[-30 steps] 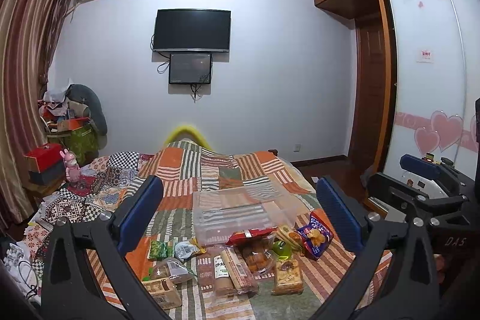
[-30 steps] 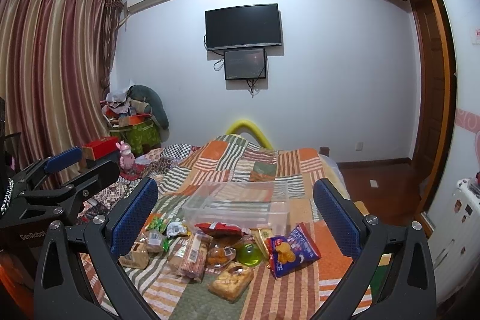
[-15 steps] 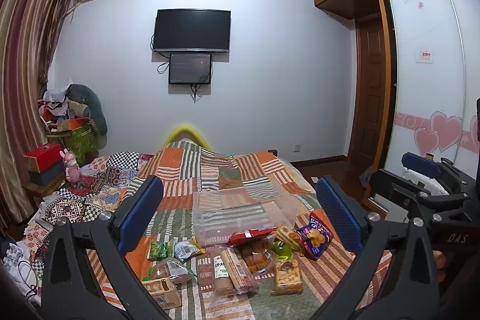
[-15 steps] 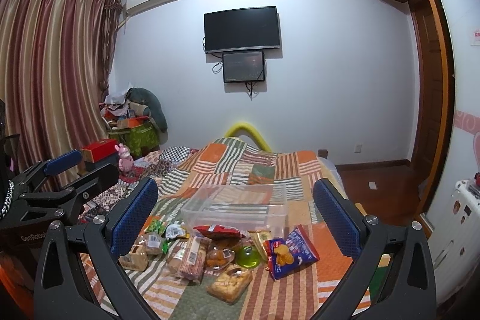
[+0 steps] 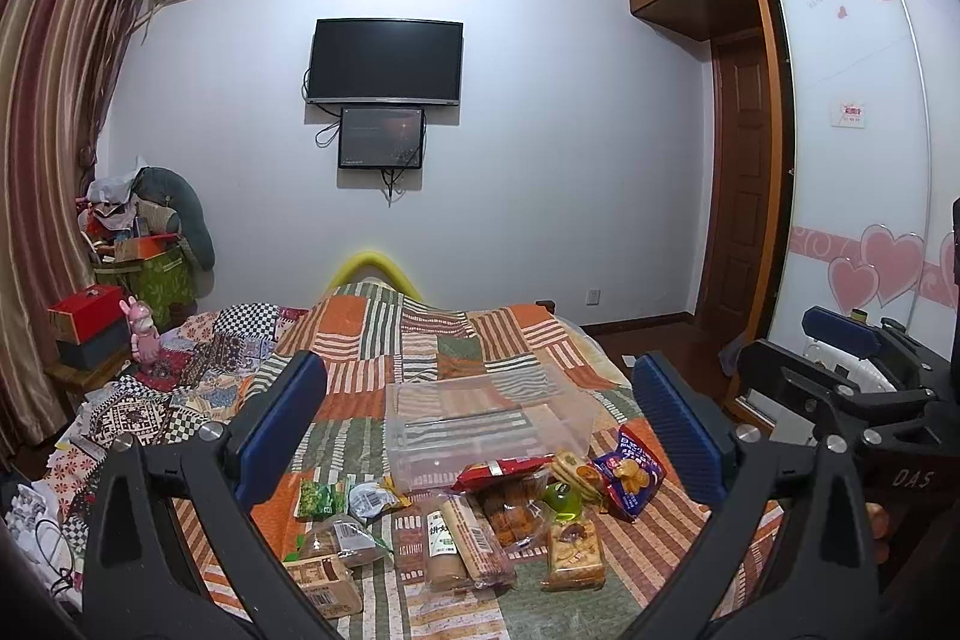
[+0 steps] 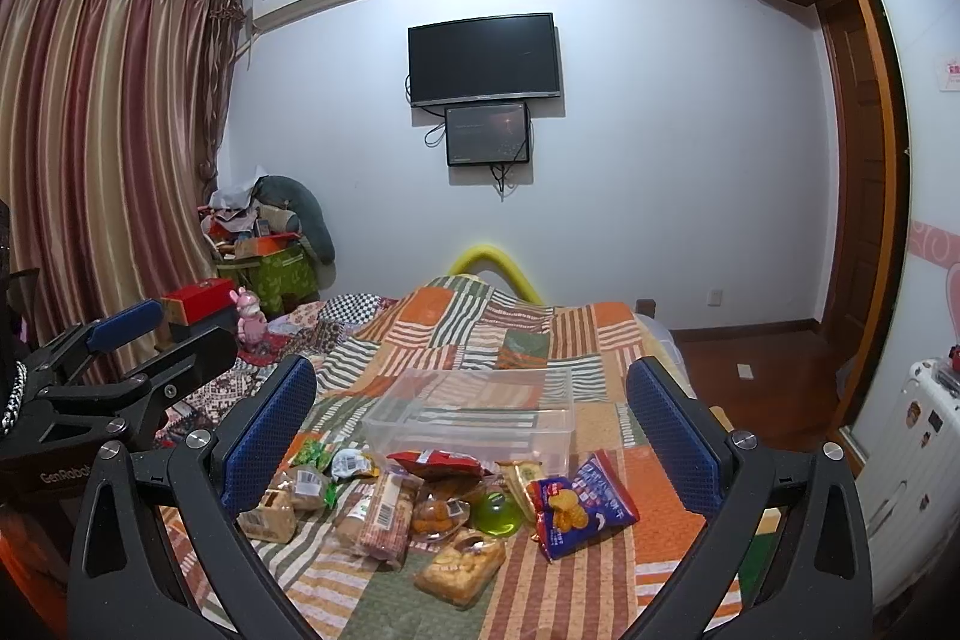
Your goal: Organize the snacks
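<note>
Nothing has shifted: your left gripper [image 5: 480, 442] and right gripper [image 6: 471, 439] stay released above the snacks [image 6: 420, 502], clear bin [image 6: 474, 412] at twelve o'clock, sorting unstarted.

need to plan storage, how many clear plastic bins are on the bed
1: the clear plastic bin sits on the patchwork quilt, just behind the snack pile. None looks hidden.

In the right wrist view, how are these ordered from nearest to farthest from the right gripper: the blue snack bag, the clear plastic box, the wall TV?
From the right gripper:
1. Blue snack bag, on the quilt, right of the snack pile.
2. Clear plastic box, just behind the snacks, mid-bed.
3. Wall TV, on the far wall.
</note>
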### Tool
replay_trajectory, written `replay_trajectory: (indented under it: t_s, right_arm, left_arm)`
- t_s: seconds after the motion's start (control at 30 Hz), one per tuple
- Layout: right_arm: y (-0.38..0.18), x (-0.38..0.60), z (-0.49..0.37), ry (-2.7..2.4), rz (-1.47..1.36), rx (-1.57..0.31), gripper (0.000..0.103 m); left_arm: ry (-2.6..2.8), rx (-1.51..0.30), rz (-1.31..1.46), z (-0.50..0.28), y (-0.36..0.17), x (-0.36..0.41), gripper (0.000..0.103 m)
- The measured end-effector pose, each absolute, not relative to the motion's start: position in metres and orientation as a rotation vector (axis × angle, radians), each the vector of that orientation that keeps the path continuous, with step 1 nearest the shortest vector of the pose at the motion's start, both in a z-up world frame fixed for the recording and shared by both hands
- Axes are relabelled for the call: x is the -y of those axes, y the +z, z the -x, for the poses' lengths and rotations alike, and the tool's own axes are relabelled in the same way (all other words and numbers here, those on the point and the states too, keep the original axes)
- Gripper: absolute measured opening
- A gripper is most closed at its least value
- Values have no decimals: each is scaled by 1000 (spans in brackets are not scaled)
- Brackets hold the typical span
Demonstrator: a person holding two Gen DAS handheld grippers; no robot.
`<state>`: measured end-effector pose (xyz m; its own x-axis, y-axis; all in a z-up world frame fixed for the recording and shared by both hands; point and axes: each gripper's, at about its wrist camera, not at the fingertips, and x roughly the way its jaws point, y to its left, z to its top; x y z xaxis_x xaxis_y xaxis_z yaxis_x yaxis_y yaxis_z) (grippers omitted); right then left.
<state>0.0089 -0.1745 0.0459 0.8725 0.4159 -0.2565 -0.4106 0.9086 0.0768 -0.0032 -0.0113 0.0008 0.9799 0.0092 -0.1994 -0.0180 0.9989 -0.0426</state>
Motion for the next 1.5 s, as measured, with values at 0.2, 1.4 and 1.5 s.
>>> replay_trajectory:
  t_s: [0.2, 1.4, 1.5]
  right_arm:
    - [46, 174, -9, 432, -21, -273, 103]
    - [-46, 166, -62, 410, 63, -618, 84]
    - [-64, 161, -69, 422, 72, -693, 84]
  left_arm:
    - [9, -202, 47, 3, 0, 11, 103]
    - [157, -655, -18, -46, -125, -109, 86]
    - [144, -731, 33, -55, -151, -126, 87]
